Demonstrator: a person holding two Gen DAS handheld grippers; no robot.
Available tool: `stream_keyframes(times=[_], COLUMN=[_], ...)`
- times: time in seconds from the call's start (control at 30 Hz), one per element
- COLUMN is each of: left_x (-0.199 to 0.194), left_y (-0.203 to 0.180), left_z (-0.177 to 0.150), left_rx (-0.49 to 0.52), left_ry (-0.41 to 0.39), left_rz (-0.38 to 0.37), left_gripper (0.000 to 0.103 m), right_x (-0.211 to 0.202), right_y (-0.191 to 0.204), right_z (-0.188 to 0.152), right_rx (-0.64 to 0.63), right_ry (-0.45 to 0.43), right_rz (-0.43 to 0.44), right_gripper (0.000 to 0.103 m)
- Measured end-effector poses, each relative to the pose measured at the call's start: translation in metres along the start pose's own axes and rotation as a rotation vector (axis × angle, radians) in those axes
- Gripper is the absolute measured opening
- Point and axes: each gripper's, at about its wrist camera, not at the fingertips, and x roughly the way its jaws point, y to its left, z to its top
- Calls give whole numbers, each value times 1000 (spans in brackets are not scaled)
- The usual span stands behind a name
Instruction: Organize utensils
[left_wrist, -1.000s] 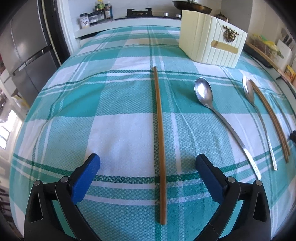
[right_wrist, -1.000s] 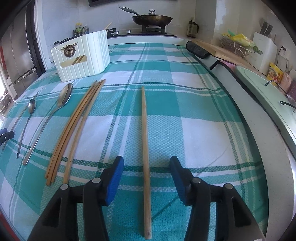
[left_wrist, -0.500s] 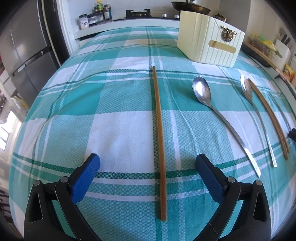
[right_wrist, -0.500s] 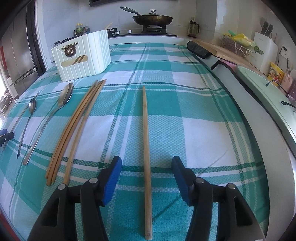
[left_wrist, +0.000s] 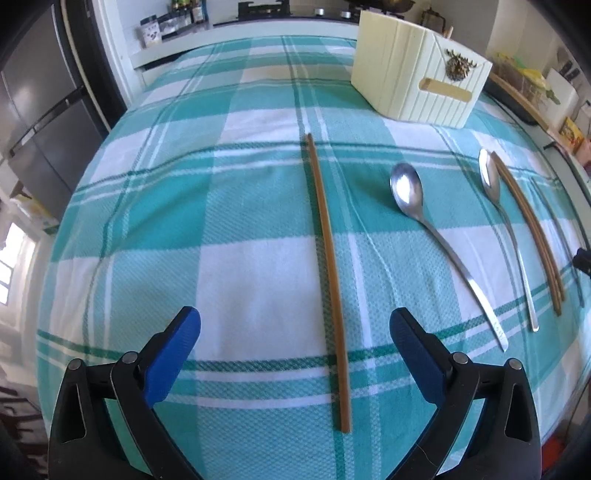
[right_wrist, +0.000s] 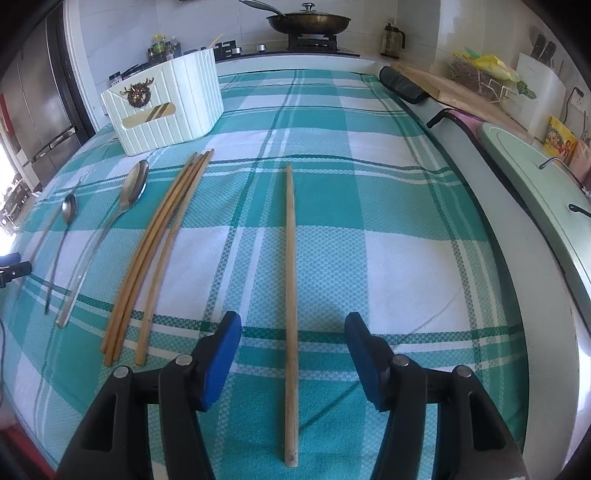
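Since the earlier frame our right tool (right_wrist: 291, 336) has spread its pads a little wider, with the single wooden chopstick (right_wrist: 291, 295) lying between them but touched by neither. In the left wrist view the other lone chopstick (left_wrist: 327, 273) now ends higher in the picture, so we read our left tool (left_wrist: 295, 332) as having lifted slightly. Nothing on the checked cloth (left_wrist: 147, 206) has shifted.

Both tools stand apart and empty, each straddling its own chopstick above the worktop.

As for progress, we judge the sorting barely begun or at least far from finished. The cream ribbed holder (right_wrist: 166, 103) stands at the far end of the cloth, and we cannot see inside it. Everything else lies loose in a row: the bundle of three chopsticks (right_wrist: 159, 251), the larger steel spoon (right_wrist: 110, 229) beside it, and the smaller spoon (right_wrist: 64, 236) further left. All of these, and the two single chopsticks, remain to be gathered, presumably into the holder.
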Motion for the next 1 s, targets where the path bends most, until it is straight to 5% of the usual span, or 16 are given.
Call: stream_keyframes(times=[0.2,0.33,0.43,0.53,0.6,0.67,0.7,0.83,1.0], left_x=[20,46,55,63,67,68,69,59,-8], left_y=[6,5,4,7,5,0,-4,-4,12], left_z=[35,50,66,85,97,106,109,110,108], left_rx=[5,6,27,9,4,7,16,-2,-61], left_ry=[33,99,96,124,137,145,153,100,-85], left_rz=[-54,-83,-23,-10,-15,-22,-32,-58,-131], left_gripper=[102,86,80,71,53,10,5,3,3], right_x=[10,30,46,55,64,72,77,74,11], right_y=[-9,-5,-3,0,2,4,4,6,16], right_z=[32,49,60,76,91,106,112,132,141], right_rx=[-96,-123,-139,-138,-129,-107,-93,-40,-20], right_ry=[98,154,181,177,171,171,173,104,-66], right_rz=[-16,18,-22,-16,-17,-12,-10,25,110], right_gripper=[59,59,58,47,36,7,7,7,7])
